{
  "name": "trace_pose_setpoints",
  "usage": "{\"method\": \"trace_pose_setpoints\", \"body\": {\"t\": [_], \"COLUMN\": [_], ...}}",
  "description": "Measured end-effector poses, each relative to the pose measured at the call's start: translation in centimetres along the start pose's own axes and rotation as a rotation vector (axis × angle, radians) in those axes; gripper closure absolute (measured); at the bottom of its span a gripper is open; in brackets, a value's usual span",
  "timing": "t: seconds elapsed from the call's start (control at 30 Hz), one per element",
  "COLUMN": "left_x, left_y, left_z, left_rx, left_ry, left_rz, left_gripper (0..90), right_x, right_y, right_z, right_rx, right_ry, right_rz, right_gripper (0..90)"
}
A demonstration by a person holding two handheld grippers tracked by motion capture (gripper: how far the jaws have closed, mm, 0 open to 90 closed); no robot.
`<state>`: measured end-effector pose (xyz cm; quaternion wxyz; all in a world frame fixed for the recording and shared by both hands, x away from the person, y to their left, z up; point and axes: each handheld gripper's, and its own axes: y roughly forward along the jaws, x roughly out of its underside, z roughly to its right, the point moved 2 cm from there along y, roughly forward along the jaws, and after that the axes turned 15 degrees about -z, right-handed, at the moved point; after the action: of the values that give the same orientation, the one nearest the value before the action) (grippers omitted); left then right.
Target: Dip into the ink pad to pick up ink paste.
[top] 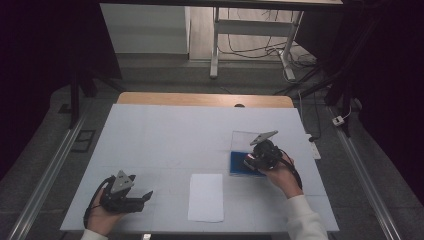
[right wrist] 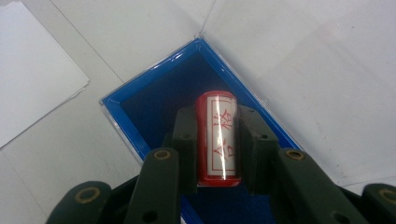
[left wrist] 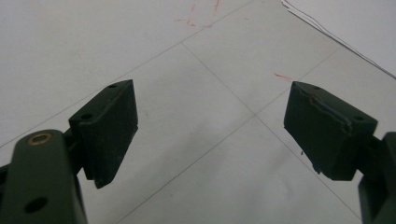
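Right now the small red cylindrical stamp with a white label bearing red characters [right wrist: 218,139] is sitting clamped between the black jaws of the right gripper [right wrist: 218,140], which are pressing on its two sides, just above the shallow blue-lined tray with a clear plastic rim [right wrist: 154,100]. From the high view, the right gripper [top: 257,156] is hovering over that blue tray [top: 236,163] at the right of the table, with the tray's clear lid lying open beyond it. I cannot tell whether the stamp is touching the tray's floor or hanging just clear of it.

To handle this step well, I would judge that the person is needing to hold the stamp square in the jaws, lift it straight so it is not catching the rim, and keep the squeeze steady, since a smooth round body could be twisting or slipping.

The left gripper [top: 131,196] is resting low at the near left, its jaws standing wide apart with nothing between them. Between the two hands a blank white sheet of paper [top: 206,197] is lying flat, well apart from the tray.

Everything is sitting on a white-covered table [top: 165,135] marked with faint lines and small red scribbles. Beyond it, a grey floor, a metal desk frame [top: 216,45] and loose cables are showing in a dim room.
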<state>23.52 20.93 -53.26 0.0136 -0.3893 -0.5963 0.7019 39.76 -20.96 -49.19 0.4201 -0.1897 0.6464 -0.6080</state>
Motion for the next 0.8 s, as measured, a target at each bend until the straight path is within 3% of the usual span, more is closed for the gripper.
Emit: {"method": "trace_pose_setpoints", "body": {"t": [0.6,0.8], "left_x": [-0.02,0.04], "left_y": [-0.1,-0.14], "left_z": [0.0,-0.2], "left_rx": [0.0,-0.001], "left_ry": [0.001,-0.006], "left_rz": [0.004,0.004], "left_gripper": [17.8,17.8], "right_x": [0.11,0.03], "right_y": [0.05,-0.13], "right_z": [-0.09,-0.4], "right_rx": [0.005,0.033], "right_ry": [0.0,-0.022], "right_rz": [0.01,0.007], "right_gripper": [70.2,69.8]}}
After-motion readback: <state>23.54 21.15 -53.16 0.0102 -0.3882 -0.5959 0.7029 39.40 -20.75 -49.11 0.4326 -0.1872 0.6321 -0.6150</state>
